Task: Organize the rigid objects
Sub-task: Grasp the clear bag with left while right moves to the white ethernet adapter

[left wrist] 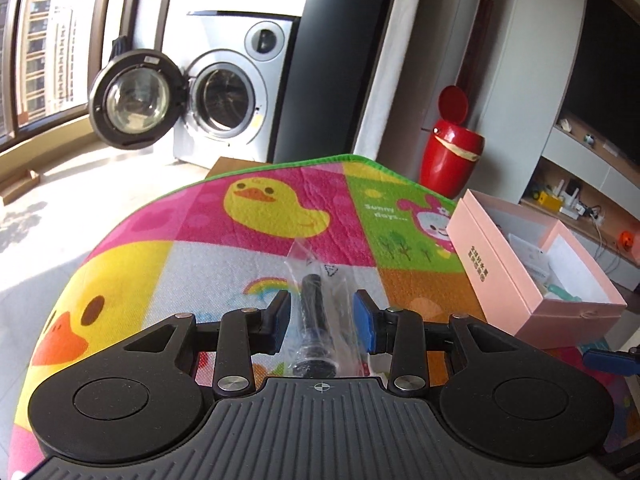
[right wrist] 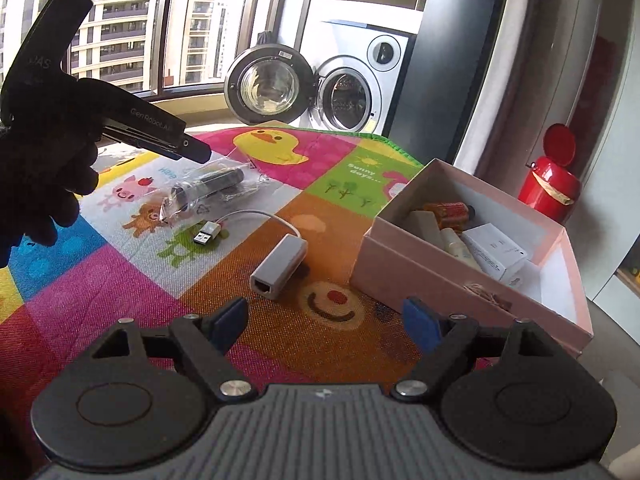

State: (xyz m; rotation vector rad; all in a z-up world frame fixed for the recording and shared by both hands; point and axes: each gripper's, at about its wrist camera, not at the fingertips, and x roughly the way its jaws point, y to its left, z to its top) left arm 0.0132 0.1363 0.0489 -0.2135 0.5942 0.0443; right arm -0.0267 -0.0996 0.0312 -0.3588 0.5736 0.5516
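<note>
We see the left gripper (left wrist: pixel 322 316) jaws apart, straddling the bagged black cylinder (left wrist: pixel 314 320) without touching it. The right gripper (right wrist: pixel 326 320) jaws are wide apart and hold nothing; grey adapter (right wrist: pixel 278 264) just ahead, pink box (right wrist: pixel 448 280) ahead-right.

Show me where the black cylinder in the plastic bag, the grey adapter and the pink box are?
Bagged black cylinder (right wrist: pixel 218 188), right wrist view, on its dark barrel.
Grey USB network adapter (right wrist: pixel 279 263), right wrist view, on the top of its body.
Pink box (right wrist: pixel 420 276), right wrist view, on its near outer wall.
</note>
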